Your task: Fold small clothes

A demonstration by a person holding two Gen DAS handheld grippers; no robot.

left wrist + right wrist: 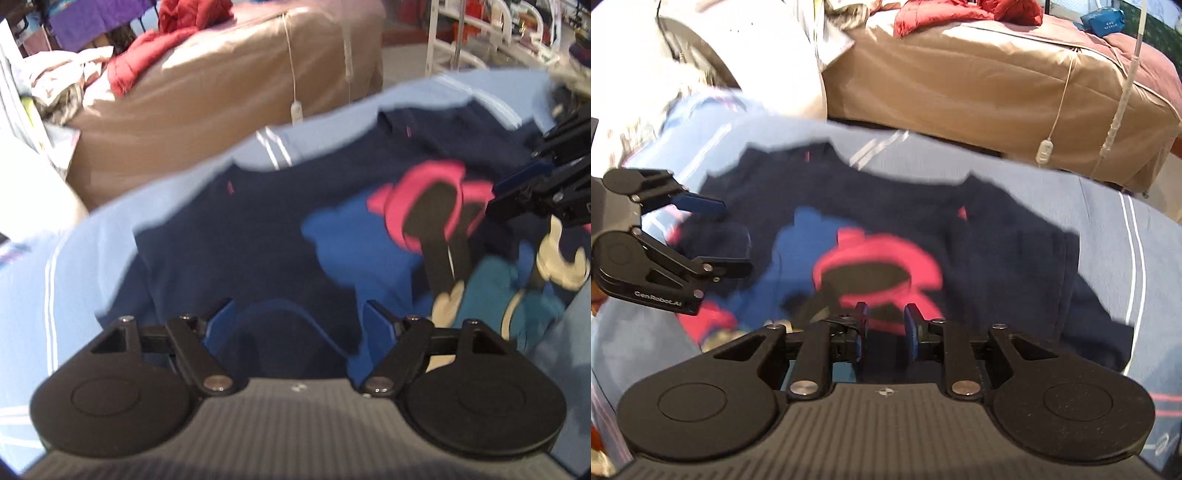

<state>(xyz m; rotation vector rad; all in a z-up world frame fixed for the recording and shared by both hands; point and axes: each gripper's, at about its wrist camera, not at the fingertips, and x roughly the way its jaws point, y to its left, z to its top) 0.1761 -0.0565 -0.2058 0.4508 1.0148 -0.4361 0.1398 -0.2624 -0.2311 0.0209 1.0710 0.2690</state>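
Observation:
A small navy T-shirt with a pink, blue and black cartoon print lies spread on a light blue sheet; its neckline faces away from me. My left gripper hovers over the shirt's near left part, jaws wide open with only cloth below them. The right wrist view shows it at the left edge, again open. My right gripper stands over the pink print of the shirt, its blue pads a small gap apart and pinching nothing. It enters the left wrist view from the right.
Behind the sheet stands a bed with a brown cover, a red garment heaped on it. A white cord with a switch hangs down its side. A pile of pale clothes lies far left and a white rack far right.

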